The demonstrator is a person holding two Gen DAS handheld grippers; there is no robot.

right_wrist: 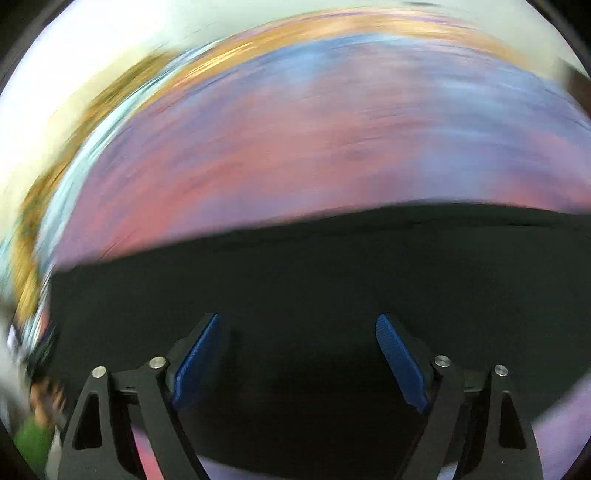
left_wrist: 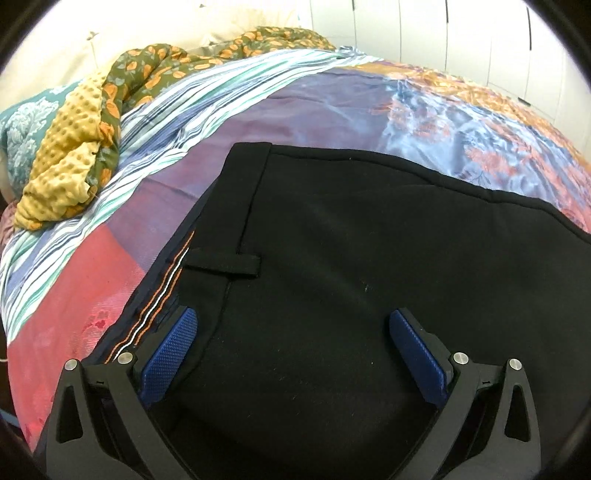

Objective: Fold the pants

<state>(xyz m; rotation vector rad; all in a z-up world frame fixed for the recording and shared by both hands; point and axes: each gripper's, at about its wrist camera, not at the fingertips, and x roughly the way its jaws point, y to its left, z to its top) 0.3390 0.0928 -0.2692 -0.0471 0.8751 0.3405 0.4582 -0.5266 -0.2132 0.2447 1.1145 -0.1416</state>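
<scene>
Black pants [left_wrist: 332, 266] lie flat on a patchwork bedspread [left_wrist: 280, 107]. In the left wrist view the waistband with a belt loop [left_wrist: 225, 264] and an orange-and-white striped inner band [left_wrist: 162, 299] is on the left. My left gripper [left_wrist: 291, 317] hovers over the waist end, open, its blue pads [left_wrist: 170, 354] wide apart with nothing clamped. The right wrist view is motion-blurred. There the pants [right_wrist: 295, 273] fill the lower half, and my right gripper [right_wrist: 297, 321] is open above the black cloth.
A crumpled yellow dotted and green floral blanket [left_wrist: 74, 147] is heaped at the bed's far left. White cupboard doors [left_wrist: 461, 33] stand behind the bed. A green sleeve [right_wrist: 31, 439] shows at the lower left of the right wrist view.
</scene>
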